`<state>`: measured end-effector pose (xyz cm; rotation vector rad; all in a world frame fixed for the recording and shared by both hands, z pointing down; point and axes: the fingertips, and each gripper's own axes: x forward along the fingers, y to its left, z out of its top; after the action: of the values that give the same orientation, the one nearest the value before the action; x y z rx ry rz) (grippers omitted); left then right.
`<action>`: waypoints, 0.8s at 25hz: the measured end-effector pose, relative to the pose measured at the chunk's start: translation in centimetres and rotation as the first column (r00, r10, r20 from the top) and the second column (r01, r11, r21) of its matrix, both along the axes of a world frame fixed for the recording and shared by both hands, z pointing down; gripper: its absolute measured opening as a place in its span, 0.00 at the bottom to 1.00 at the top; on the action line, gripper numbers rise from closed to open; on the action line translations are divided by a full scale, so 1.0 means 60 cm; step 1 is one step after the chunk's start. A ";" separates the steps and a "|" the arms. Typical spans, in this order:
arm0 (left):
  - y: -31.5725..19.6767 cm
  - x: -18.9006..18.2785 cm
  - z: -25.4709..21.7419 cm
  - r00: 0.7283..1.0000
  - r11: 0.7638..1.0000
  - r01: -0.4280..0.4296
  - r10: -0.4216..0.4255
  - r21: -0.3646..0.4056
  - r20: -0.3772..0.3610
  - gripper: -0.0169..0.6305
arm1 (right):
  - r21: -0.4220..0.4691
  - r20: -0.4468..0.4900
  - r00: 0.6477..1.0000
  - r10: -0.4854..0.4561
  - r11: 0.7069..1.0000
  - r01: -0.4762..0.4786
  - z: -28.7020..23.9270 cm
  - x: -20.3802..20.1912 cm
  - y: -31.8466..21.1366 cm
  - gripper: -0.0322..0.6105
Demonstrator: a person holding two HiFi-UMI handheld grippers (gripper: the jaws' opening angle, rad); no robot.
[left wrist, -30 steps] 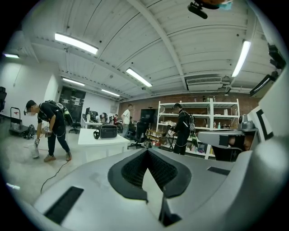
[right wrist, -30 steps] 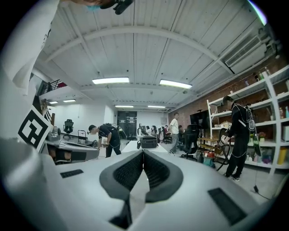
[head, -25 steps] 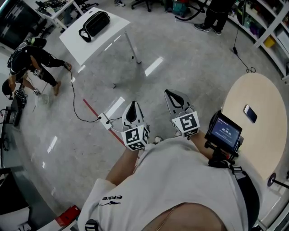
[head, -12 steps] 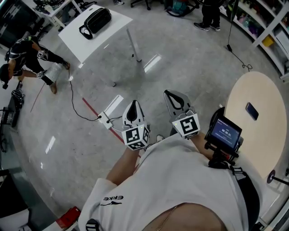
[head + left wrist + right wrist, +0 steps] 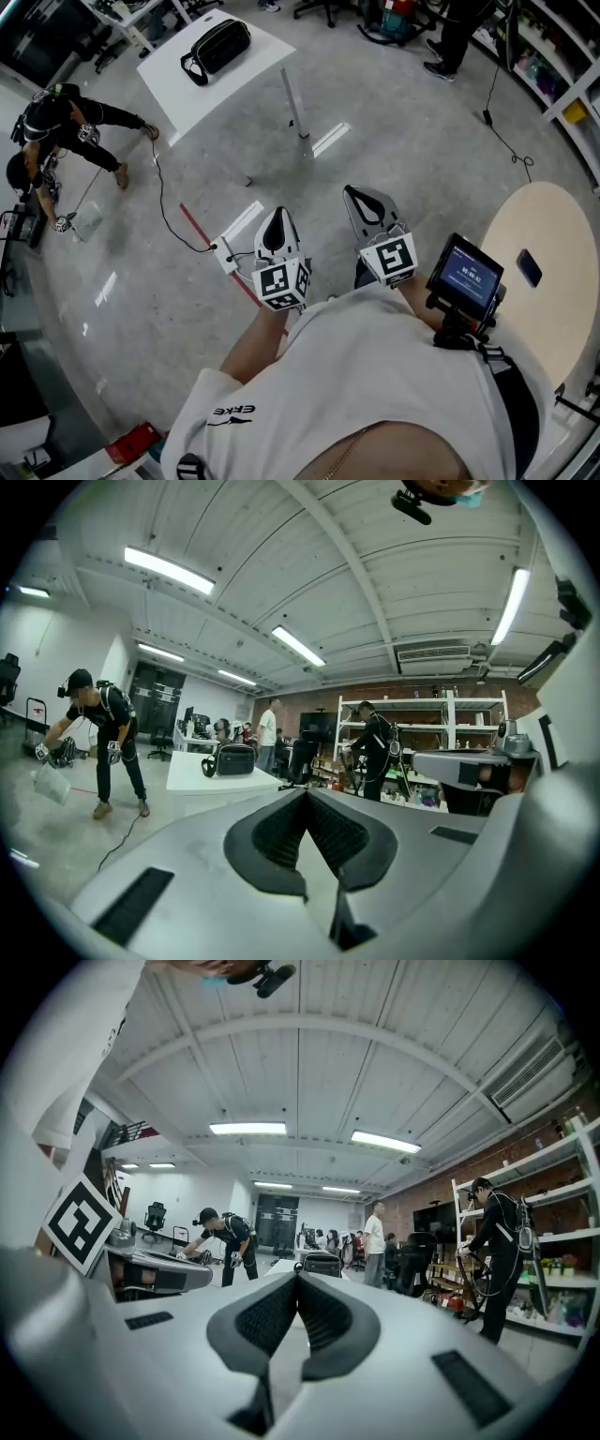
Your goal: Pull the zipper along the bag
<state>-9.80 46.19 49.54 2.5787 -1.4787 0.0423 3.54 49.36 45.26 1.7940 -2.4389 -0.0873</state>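
Observation:
The black bag (image 5: 217,47) lies on a white table (image 5: 253,73) far ahead at the upper left of the head view. Both grippers hang in the air close to the person's chest, well short of that table. My left gripper (image 5: 275,219) is shut with nothing between its pads. My right gripper (image 5: 355,194) is shut and empty too. In the left gripper view the bag (image 5: 233,759) stands small on the table (image 5: 197,782) beyond the left gripper's (image 5: 306,795) tips. The right gripper view has the bag (image 5: 322,1264) just above the right gripper's (image 5: 297,1277) closed tips.
A person (image 5: 58,120) bends over at the far left. A black cable (image 5: 167,217) runs across the floor to a white power strip (image 5: 225,255) beside a red floor line (image 5: 201,238). A round beige table (image 5: 553,291) with a phone (image 5: 530,267) is at the right. Shelves line the far right.
The head view has shifted, so the white table with the bag sits a little further right in the frame. The bending person at the left has moved. Both grippers stay shut in place.

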 end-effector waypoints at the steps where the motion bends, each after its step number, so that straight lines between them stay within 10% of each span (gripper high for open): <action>1: 0.000 -0.004 -0.003 1.000 1.000 0.009 -0.009 0.003 0.003 0.03 | 0.000 0.001 1.000 -0.004 1.000 0.004 -0.002 -0.002 0.001 0.06; 7: -0.002 -0.017 -0.007 0.998 0.998 0.053 -0.054 0.022 0.029 0.03 | 0.006 0.006 1.000 -0.020 1.000 0.020 -0.005 -0.006 -0.005 0.06; 20: -0.165 0.166 -0.019 0.988 0.990 0.137 -0.138 0.006 0.076 0.03 | -0.064 0.041 0.996 -0.076 0.995 0.078 0.011 0.186 -0.189 0.06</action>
<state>0.15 36.30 48.42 2.4948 -1.6802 0.1242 14.68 38.03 45.89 1.6908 -2.5063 0.0205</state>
